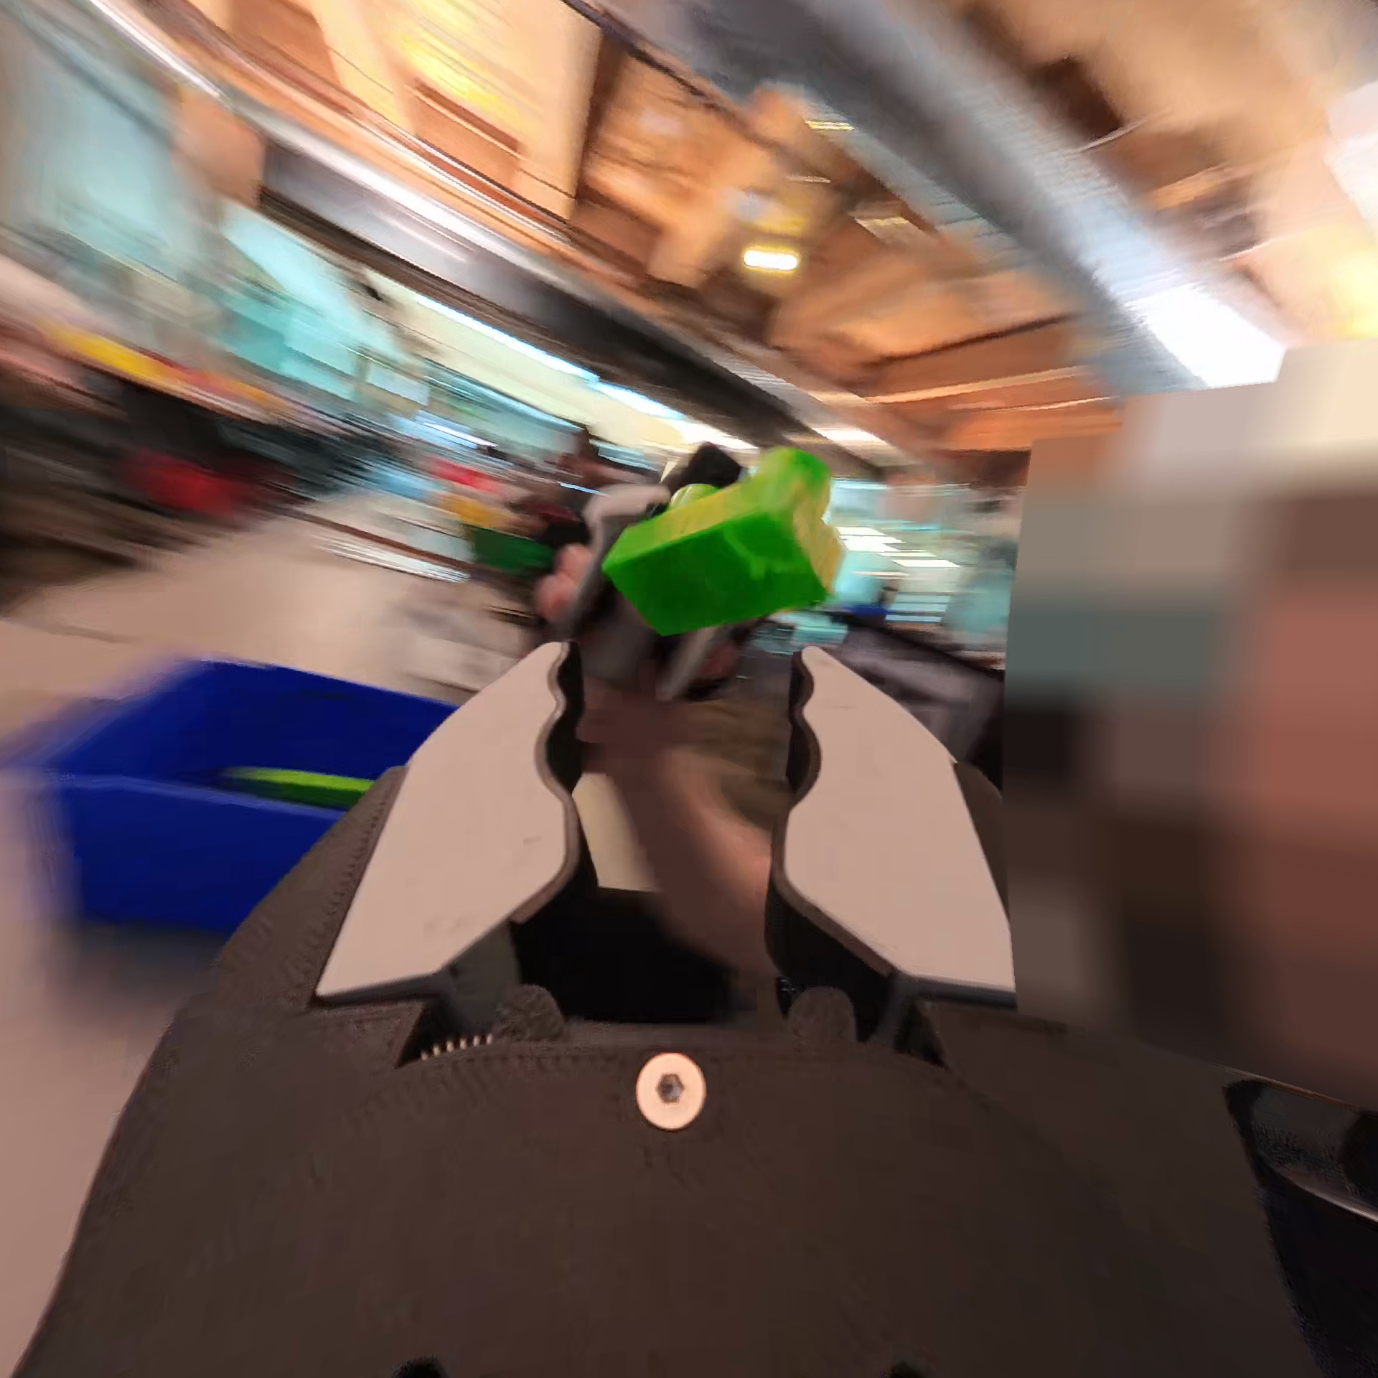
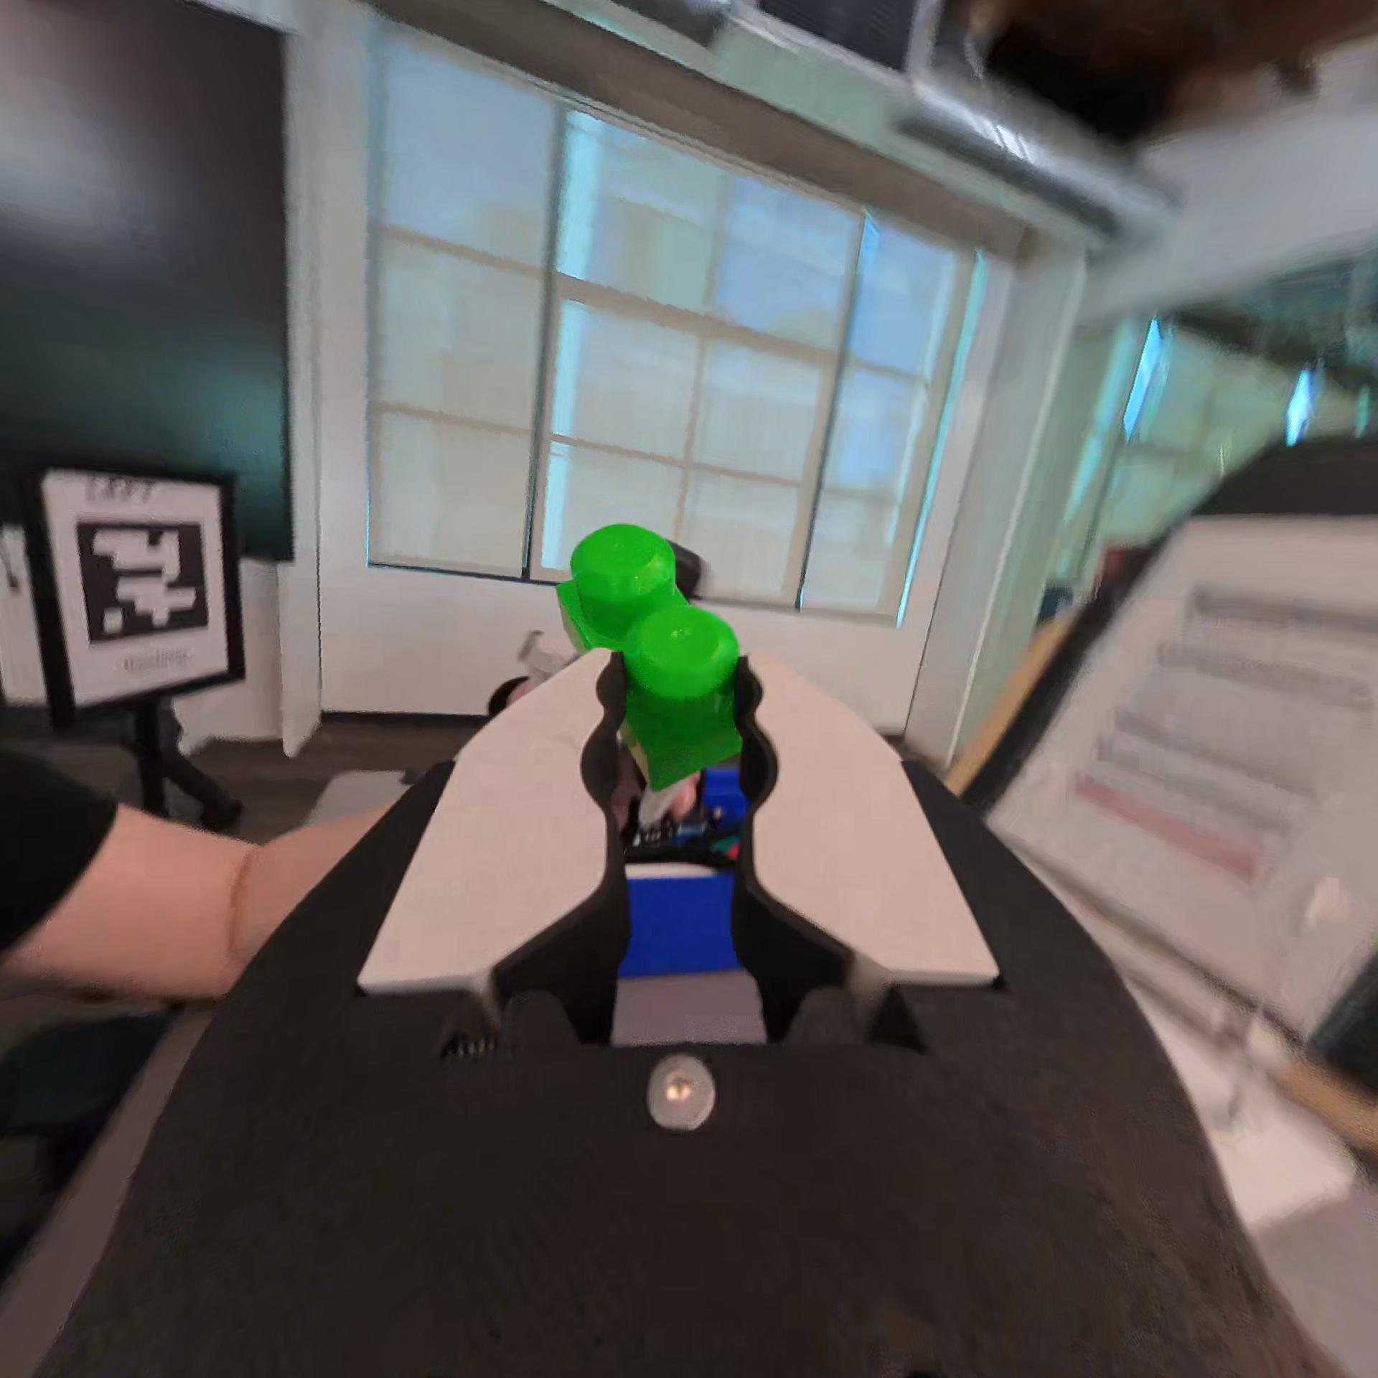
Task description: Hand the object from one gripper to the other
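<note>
A bright green toy brick (image 2: 664, 671) with two round studs sits between my right gripper's (image 2: 675, 664) fingertips, which are shut on it; the studs face the camera. In the left wrist view the same green brick (image 1: 716, 559) shows ahead, held by the other gripper, whose grey fingers (image 1: 619, 596) reach in from beyond, with a hand behind them. My left gripper (image 1: 678, 660) is open and empty, its tips just below and short of the brick. The left view is motion-blurred.
A blue bin (image 1: 194, 790) with something green inside lies low on the left. A person's forearm (image 2: 149, 902) reaches in at left. A marker board on a stand (image 2: 142, 589) is at left, a tilted board with paper (image 2: 1193, 746) at right, windows (image 2: 656, 373) behind. Across from one pair of fingers to the other is roughly 5 centimetres.
</note>
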`<state>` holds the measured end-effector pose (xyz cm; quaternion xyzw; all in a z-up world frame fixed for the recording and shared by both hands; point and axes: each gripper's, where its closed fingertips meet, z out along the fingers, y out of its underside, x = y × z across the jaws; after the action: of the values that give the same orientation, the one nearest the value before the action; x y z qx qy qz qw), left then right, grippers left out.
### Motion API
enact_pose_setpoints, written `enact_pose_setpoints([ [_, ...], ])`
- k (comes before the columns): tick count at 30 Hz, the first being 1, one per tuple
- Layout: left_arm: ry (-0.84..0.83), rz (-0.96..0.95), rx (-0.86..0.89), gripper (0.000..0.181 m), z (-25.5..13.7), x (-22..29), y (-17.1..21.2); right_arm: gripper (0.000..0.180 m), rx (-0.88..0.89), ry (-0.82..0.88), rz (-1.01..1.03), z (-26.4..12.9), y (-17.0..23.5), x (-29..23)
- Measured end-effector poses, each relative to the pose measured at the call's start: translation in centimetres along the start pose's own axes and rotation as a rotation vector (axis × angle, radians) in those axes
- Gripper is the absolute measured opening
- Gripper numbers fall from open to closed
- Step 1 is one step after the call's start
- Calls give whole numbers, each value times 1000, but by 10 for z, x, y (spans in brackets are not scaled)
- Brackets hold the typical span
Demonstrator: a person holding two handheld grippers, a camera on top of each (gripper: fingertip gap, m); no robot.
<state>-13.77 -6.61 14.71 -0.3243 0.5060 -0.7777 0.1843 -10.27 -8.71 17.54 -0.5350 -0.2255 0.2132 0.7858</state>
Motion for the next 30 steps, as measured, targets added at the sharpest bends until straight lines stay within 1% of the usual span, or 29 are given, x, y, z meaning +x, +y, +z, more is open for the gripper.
enact_pose_setpoints([
  [1,-89,100,14,50,-6,-10,-5,29,-42,51,110,-3,11,19],
  [3,-214,269,6,43,-16,-19,-12,29,-114,170,282,-11,36,53],
  [5,-323,375,-46,44,-22,-27,-13,28,-187,200,399,-17,63,70],
  [9,-484,497,-158,45,-26,-47,-3,28,-379,203,517,-18,115,75],
  [12,-561,519,-335,44,-26,-71,25,29,-461,172,538,-12,134,65],
  [14,-648,514,-420,49,-29,-89,39,29,-503,154,510,-8,141,58],
  [15,-681,502,-423,52,-30,-96,41,29,-525,153,485,-7,143,56],
  [16,-678,474,-414,53,-28,-97,44,29,-543,151,450,-6,144,54],
  [17,-655,435,-411,51,-25,-96,47,29,-556,148,416,-5,144,51],
  [19,-634,384,-448,42,-24,-97,56,29,-570,143,368,-3,142,48],
  [21,-647,392,-472,39,-26,-100,59,29,-588,138,320,-2,140,45],
  [24,-617,381,-460,29,-22,-95,59,29,-611,158,218,-1,136,44],
  [25,-612,380,-449,29,-20,-93,58,29,-606,163,182,-1,132,44],
  [26,-603,372,-425,29,-19,-91,55,29,-587,163,127,0,126,44],
  [28,-569,336,-329,29,-15,-84,42,30,-479,176,-34,5,104,44],
  [30,-524,265,-190,29,-16,-76,23,47,-330,265,-218,8,71,47],
])
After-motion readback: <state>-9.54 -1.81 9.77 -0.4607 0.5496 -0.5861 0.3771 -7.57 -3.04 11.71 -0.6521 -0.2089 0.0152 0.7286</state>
